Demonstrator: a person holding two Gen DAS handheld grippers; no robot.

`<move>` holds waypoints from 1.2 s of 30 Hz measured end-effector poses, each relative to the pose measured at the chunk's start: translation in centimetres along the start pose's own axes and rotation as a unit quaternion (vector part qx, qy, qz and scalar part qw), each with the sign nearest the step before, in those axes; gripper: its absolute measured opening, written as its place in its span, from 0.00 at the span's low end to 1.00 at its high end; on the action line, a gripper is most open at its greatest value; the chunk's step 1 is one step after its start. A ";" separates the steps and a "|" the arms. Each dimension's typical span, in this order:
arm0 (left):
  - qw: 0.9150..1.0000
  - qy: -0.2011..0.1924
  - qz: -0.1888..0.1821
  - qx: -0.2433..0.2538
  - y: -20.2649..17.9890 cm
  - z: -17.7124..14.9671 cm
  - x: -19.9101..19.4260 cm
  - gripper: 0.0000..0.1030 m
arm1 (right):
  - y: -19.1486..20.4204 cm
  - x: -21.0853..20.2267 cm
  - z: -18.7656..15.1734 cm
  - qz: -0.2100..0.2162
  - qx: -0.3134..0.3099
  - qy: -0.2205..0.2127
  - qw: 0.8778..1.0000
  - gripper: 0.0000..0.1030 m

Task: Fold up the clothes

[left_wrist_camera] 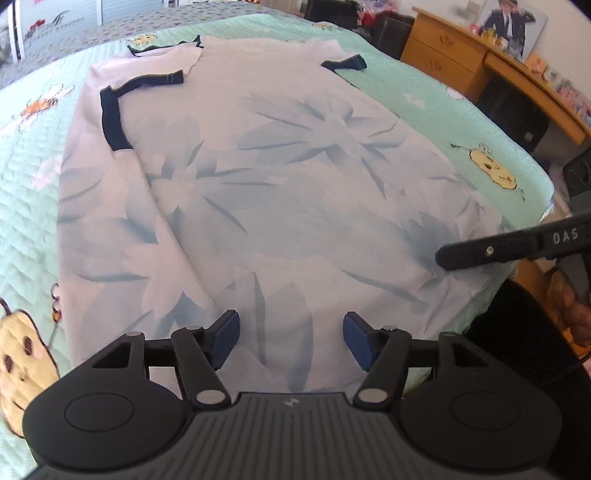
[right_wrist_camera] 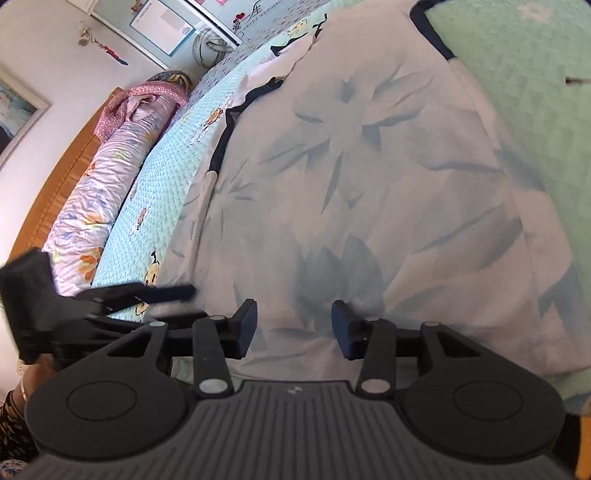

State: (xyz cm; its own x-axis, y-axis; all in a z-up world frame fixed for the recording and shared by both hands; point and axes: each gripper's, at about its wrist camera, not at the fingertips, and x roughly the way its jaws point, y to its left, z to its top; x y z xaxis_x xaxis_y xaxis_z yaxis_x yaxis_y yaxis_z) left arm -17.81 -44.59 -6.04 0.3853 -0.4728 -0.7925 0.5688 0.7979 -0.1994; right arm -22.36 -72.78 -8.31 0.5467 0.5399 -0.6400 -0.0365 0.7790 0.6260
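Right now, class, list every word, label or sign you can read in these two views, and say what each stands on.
"DAS": on the right gripper's finger, white letters, running on out of frame.
"SWEET WEDDING": on the wall sticker, small, just legible, under large characters I cannot read.
Wall sticker in the left view: same design, too blurred.
Framed notice: too small to read.
Logos on both gripper bodies: no readable text.

We note matte black grippers, left (left_wrist_camera: 290,338) and right (right_wrist_camera: 294,328): ribbed bases, silver pivot screws, blue textured pads (left_wrist_camera: 226,338) inside fingertips; "DAS" lettering (left_wrist_camera: 565,236) behind right finger.
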 end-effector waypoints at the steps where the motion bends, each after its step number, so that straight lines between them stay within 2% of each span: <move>1: 1.000 -0.006 -0.011 -0.013 0.4 0.0 -0.2 0.63 | 0.3 -0.2 0.3 -0.006 -0.004 -0.004 1.000 0.47; 5: 0.997 -0.040 -0.043 -0.059 1.8 0.5 -1.2 0.63 | 0.3 -0.6 3.0 0.007 0.030 -0.028 0.999 0.50; 7: 0.995 -0.062 -0.042 -0.063 2.2 1.2 -1.8 0.63 | 0.6 -0.2 5.7 0.023 0.047 -0.047 0.998 0.50; 9: 0.995 -0.081 -0.021 -0.055 2.6 2.3 -2.1 0.63 | 1.4 0.8 8.7 0.035 0.049 -0.065 0.996 0.52; 12: 0.994 -0.090 0.053 -0.026 3.6 4.3 -1.6 0.63 | 2.7 3.0 13.6 0.045 0.057 -0.089 0.993 0.58; 14: 0.992 -0.091 0.084 -0.020 4.7 5.5 -0.8 0.63 | 2.9 5.1 16.9 0.050 0.079 -0.106 0.990 0.60; 17: 0.992 -0.084 0.082 -0.054 7.3 6.7 0.4 0.64 | 2.8 8.8 21.6 0.049 0.104 -0.123 0.986 0.60; 21: 0.988 -0.070 0.091 -0.100 10.1 7.4 1.5 0.64 | 2.7 13.6 26.9 0.029 0.094 -0.138 0.986 0.60; 23: 0.988 -0.075 0.093 -0.100 10.7 7.8 1.6 0.64 | 1.8 15.9 29.3 0.018 0.099 -0.145 0.984 0.60; 26: 0.988 -0.080 0.112 -0.073 10.6 8.7 2.1 0.64 | 0.1 19.2 32.8 0.000 0.118 -0.150 0.982 0.60; 30: 0.984 -0.084 0.149 -0.045 10.7 10.6 3.9 0.64 | -1.3 22.6 36.1 0.000 0.110 -0.152 0.982 0.60; 36: 0.983 -0.076 0.160 -0.056 11.9 13.0 5.8 0.64 | -1.8 26.7 38.1 -0.020 0.076 -0.120 0.990 0.59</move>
State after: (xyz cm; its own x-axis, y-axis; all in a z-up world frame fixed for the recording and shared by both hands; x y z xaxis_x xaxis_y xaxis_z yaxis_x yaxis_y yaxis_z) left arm 0.61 -42.70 -5.57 0.6403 -0.2355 -0.7311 0.3218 0.9465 -0.0231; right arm 24.16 -71.92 -9.56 0.7288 0.4039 -0.5530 0.1061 0.7312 0.6739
